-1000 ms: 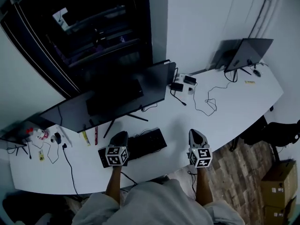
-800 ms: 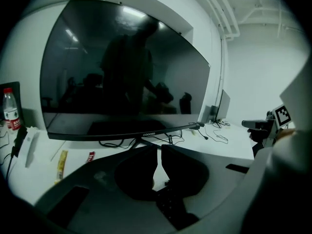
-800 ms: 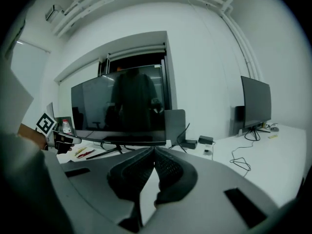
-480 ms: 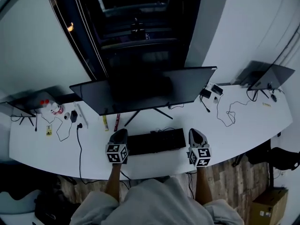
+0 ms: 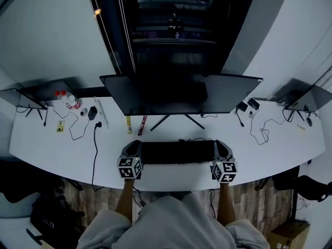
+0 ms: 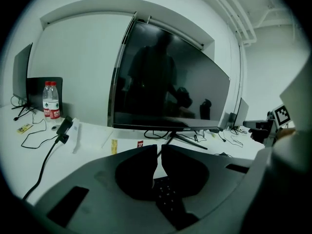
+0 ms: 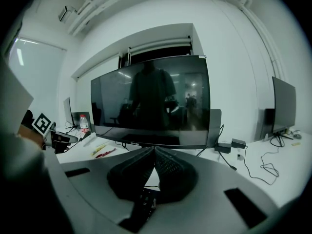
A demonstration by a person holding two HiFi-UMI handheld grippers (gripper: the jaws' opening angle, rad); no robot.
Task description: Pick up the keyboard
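Keyboard (image 5: 177,152) lies at the lower centre of the head view, on the white desk (image 5: 46,149) just in front of the monitor (image 5: 181,93), its long axis running straight across the frame from left to right; at its left end sits the left gripper (image 5: 133,146), close against that short edge, though whether it touches I cannot tell; the left gripper view shows its jaws shut tip to tip with nothing between them, dark keys showing low in the frame beneath them; at the keyboard's right end sits the right gripper (image 5: 221,146), equally near its short edge; the right gripper view shows those jaws also pressed together and empty, keys just below them; so the keyboard lies between the two grippers, neither hand the nearer; I judge that a lift calls for both pairs of jaws to open first, or for both ends to be squeezed inward.
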